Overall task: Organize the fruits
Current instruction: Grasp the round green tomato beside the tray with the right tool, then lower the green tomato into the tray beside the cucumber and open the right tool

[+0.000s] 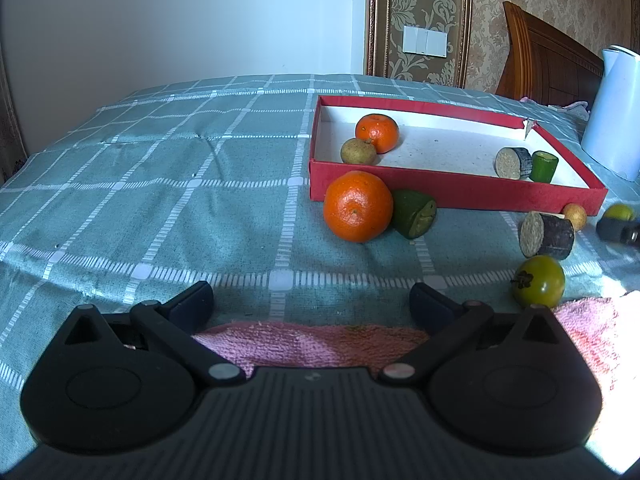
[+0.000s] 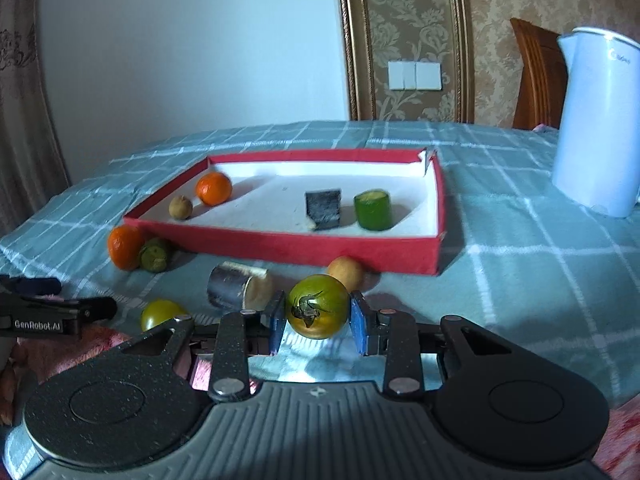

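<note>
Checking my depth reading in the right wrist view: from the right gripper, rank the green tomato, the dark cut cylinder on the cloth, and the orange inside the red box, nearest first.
1. Green tomato, between the right gripper's jaws.
2. Dark cut cylinder, just beyond, to the left on the cloth.
3. Orange, far left inside the red box.

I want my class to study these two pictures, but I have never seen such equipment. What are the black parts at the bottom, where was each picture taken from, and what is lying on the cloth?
The black parts are two hand-held grippers, each carrying a camera that looks along its fingers. One picture comes from the left gripper, which is open and holds nothing. The other comes from the right gripper, whose blue pads are closed on a green tomato.

On the checked tablecloth stands a shallow red box holding a small orange, a small brownish fruit and two short cut pieces, one dark, one green. Outside it lie a bigger orange, a green cut piece, a dark cut piece, another green tomato and a small yellowish fruit. A white kettle stands beside the box.
</note>
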A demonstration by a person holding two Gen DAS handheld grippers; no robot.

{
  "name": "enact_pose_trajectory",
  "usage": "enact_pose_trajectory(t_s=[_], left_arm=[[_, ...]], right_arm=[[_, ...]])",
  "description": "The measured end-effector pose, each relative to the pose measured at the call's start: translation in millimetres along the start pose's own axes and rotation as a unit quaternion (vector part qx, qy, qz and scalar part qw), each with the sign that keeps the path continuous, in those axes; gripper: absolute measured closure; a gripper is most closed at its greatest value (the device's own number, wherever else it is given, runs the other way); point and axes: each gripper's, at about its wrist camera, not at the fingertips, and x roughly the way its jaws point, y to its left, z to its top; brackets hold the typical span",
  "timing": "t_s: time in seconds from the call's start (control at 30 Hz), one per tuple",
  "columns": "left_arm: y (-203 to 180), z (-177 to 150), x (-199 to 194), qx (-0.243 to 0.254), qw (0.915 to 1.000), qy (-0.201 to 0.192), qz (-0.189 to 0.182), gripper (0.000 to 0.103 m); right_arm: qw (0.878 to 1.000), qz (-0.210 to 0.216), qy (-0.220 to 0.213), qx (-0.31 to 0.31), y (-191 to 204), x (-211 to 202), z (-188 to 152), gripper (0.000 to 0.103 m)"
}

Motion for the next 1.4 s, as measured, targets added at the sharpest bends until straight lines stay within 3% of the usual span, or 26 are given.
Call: enact_pose_trajectory(t_s=[0.3, 0.5, 0.7, 1.3, 1.4], left_arm=[[0, 0, 0, 0.0, 1.0, 0.0, 0.0, 0.0], [0, 0, 0, 0.0, 1.0, 0.0, 0.0, 0.0], [0, 0, 0, 0.0, 1.0, 0.0, 0.0, 0.0], [0, 0, 0, 0.0, 1.0, 0.0, 0.0, 0.0], [0, 0, 0, 0.0, 1.0, 0.0, 0.0, 0.0]], right_arm=[[0.999, -0.037, -0.027, -0.012, -16, 19, 40, 0.071], [0.998, -0.057, -0.005, -0.019, -29, 53, 59, 0.071], [0.998, -0.06, 0.024, -0.027, -30, 78, 59, 0.071], [0.996, -0.071, 0.039, -0.023, -35, 101, 58, 0.07], [0.997, -0.07, 0.037, -0.022, -35, 100, 58, 0.065]])
